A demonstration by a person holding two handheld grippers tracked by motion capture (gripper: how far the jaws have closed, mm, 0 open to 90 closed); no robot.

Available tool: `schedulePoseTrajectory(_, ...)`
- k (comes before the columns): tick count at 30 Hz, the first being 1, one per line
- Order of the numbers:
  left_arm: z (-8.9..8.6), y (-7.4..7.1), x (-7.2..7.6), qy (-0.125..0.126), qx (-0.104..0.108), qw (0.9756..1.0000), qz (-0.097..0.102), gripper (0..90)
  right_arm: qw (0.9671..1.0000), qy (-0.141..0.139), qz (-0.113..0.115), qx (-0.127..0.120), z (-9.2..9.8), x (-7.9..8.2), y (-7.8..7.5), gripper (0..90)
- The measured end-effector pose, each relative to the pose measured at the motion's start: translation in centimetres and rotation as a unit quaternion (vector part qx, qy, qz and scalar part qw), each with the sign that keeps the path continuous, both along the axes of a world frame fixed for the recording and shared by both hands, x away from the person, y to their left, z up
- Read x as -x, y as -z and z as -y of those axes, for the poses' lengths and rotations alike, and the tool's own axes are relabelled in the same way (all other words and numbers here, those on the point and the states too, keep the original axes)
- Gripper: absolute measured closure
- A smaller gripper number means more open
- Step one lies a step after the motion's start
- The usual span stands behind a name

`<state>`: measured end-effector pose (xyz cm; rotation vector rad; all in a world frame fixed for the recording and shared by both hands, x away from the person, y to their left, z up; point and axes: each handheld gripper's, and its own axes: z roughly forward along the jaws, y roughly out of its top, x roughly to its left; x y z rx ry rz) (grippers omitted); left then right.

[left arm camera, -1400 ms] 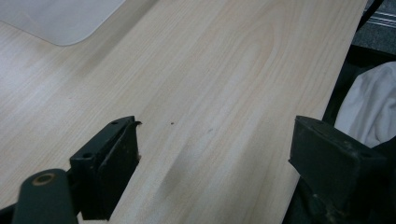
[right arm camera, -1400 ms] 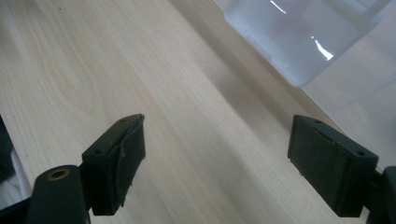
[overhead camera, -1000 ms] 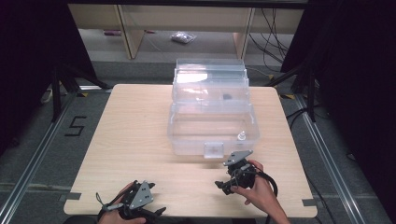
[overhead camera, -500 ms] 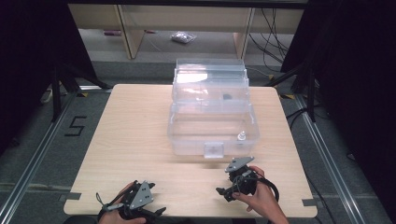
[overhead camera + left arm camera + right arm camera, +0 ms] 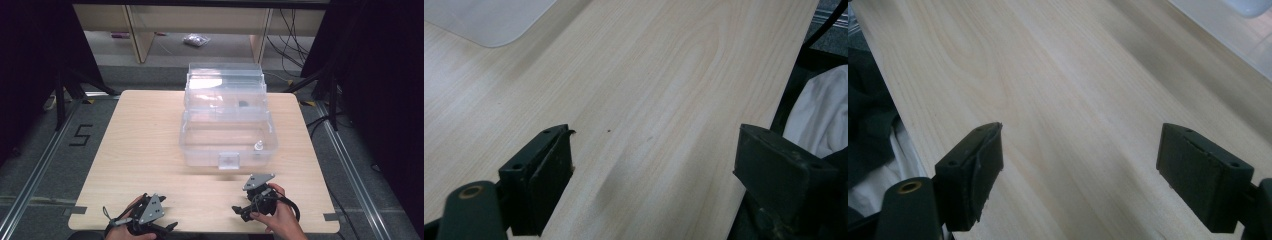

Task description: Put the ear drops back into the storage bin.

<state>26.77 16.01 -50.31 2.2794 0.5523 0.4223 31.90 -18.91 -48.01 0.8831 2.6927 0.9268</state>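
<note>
A clear plastic box (image 5: 227, 142) stands mid-table with its lid tilted up behind it. Inside it, by the front right corner, is a small white piece (image 5: 258, 145), and a small dark piece (image 5: 243, 104) lies in the upper tray. My left gripper (image 5: 162, 227) rests near the front edge, left of centre, held by a hand. Its jaws stand open over bare wood (image 5: 654, 140). My right gripper (image 5: 240, 210) is in front of the box, held low and turned leftward. It is open too, with nothing between its jaws (image 5: 1080, 132).
The wooden table (image 5: 140, 145) has bare room left of the box and along the front. A corner of the box (image 5: 489, 20) shows in the left gripper view, and its wall (image 5: 1243, 35) in the right gripper view. Shelving and cables lie beyond the far edge.
My right gripper has drawn back from the box's front toward the table's near edge. The left gripper has stayed put.
</note>
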Motion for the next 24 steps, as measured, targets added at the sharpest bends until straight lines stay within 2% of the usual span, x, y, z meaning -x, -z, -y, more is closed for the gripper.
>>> schedulePoseTrajectory(2,0.0,0.0,0.0,0.000,0.000,1.0000,0.000,15.1,0.9999,-0.009,-0.004,0.004,0.2,0.1,0.0,19.5)
schedulePoseTrajectory(3,0.0,0.0,0.0,0.000,0.000,1.0000,0.000,15.1,0.9999,-0.001,-0.010,0.007,0.2,0.3,-0.1,19.5)
schedulePoseTrajectory(4,0.0,0.0,0.0,0.000,0.000,1.0000,0.000,15.1,1.0000,0.006,-0.007,0.001,0.1,0.4,0.1,19.5)
schedulePoseTrajectory(5,0.0,0.0,0.0,0.000,0.000,1.0000,0.000,15.1,1.0000,-0.007,0.001,-0.001,0.3,0.3,0.1,19.4)
schedulePoseTrajectory(6,0.0,0.0,0.0,0.000,0.000,1.0000,0.000,15.2,1.0000,0.002,-0.008,-0.002,0.4,0.4,0.1,19.4)
schedulePoseTrajectory(7,0.0,0.0,0.0,0.000,0.000,1.0000,0.000,15.1,1.0000,-0.005,-0.002,0.001,0.6,0.4,0.1,19.3)
schedulePoseTrajectory(8,0.0,0.0,0.0,0.000,0.000,1.0000,0.000,15.1,1.0000,0.000,-0.005,-0.001,0.7,0.5,0.0,19.3)
schedulePoseTrajectory(9,0.0,0.0,0.0,0.000,0.000,1.0000,0.000,15.2,1.0000,-0.001,0.002,-0.005,0.8,0.5,0.1,19.2)
schedulePoseTrajectory(11,0.0,0.0,0.0,0.000,0.000,1.0000,0.000,15.2,0.9999,0.011,-0.007,-0.003,1.1,0.9,-0.1,19.2)
schedulePoseTrajectory(14,0.0,0.0,-0.1,0.000,-0.007,1.0000,0.002,15.1,0.9999,0.010,-0.004,-0.006,1.5,1.1,0.1,19.2)
schedulePoseTrajectory(16,0.0,0.0,0.0,-0.001,-0.005,1.0000,0.003,15.1,0.9999,0.007,0.003,-0.011,1.6,1.0,0.4,19.2)
schedulePoseTrajectory(19,0.0,0.0,0.0,-0.002,-0.004,1.0000,0.002,15.1,0.9999,0.009,-0.004,-0.011,2.0,1.2,0.5,19.2)
schedulePoseTrajectory(22,0.0,0.0,0.0,-0.002,-0.004,1.0000,0.002,15.1,0.9997,0.015,0.006,-0.019,2.2,1.4,0.6,19.1)
schedulePoseTrajectory(24,0.0,0.0,0.0,-0.001,-0.003,1.0000,0.001,15.1,0.9998,0.010,0.002,-0.019,2.4,1.6,0.5,18.8)
